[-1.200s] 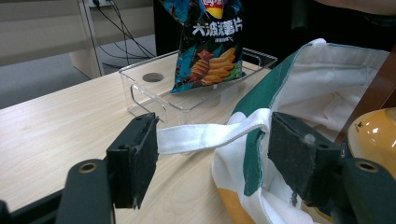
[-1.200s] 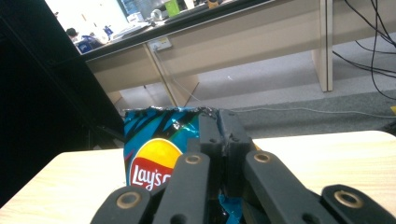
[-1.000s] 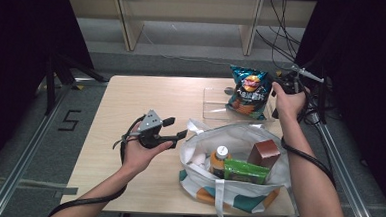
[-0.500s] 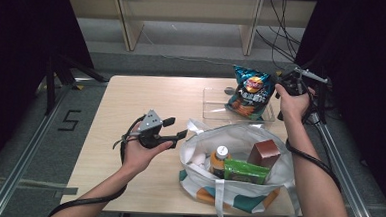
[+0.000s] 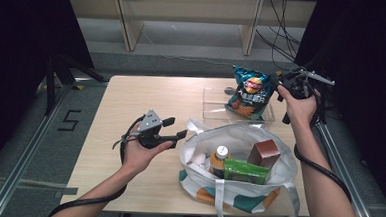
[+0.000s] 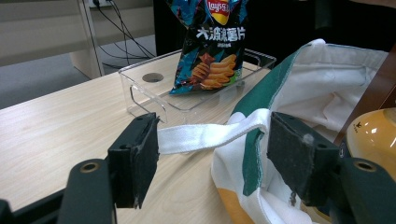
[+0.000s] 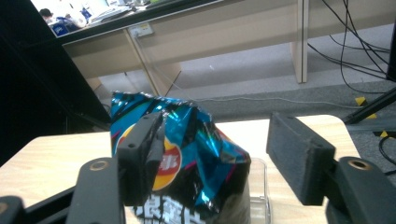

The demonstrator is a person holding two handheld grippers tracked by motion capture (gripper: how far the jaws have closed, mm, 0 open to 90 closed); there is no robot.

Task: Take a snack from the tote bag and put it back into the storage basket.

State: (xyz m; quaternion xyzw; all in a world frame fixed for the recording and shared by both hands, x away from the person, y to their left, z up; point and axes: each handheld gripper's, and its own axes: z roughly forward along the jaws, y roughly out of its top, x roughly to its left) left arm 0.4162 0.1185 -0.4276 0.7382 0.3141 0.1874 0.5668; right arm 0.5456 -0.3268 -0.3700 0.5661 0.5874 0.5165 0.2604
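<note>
A blue chip bag [image 5: 251, 94] stands upright in a clear plastic tray [image 5: 216, 109] at the far right of the table. My right gripper [image 5: 281, 85] sits at the bag's top right; its jaws have just been opening. In the right gripper view the chip bag [image 7: 201, 154] sits between the spread jaws of my right gripper [image 7: 215, 158], with a gap at the right pad. My left gripper [image 5: 177, 128] is open at the left rim of a white tote bag [image 5: 239, 141]. In the left gripper view the tote's white handle [image 6: 201, 136] runs loosely between the pads.
The tote holds an orange bottle [image 5: 219, 157], a brown box [image 5: 263, 153] and a green packet [image 5: 246, 171]. Bare wooden tabletop [image 5: 141, 96] lies to the left. Shelving and cables stand beyond the table's far edge.
My right gripper's jaws have spread apart and let go of the chip bag's top. The bag now stands in the tray. The left hand has not moved.
</note>
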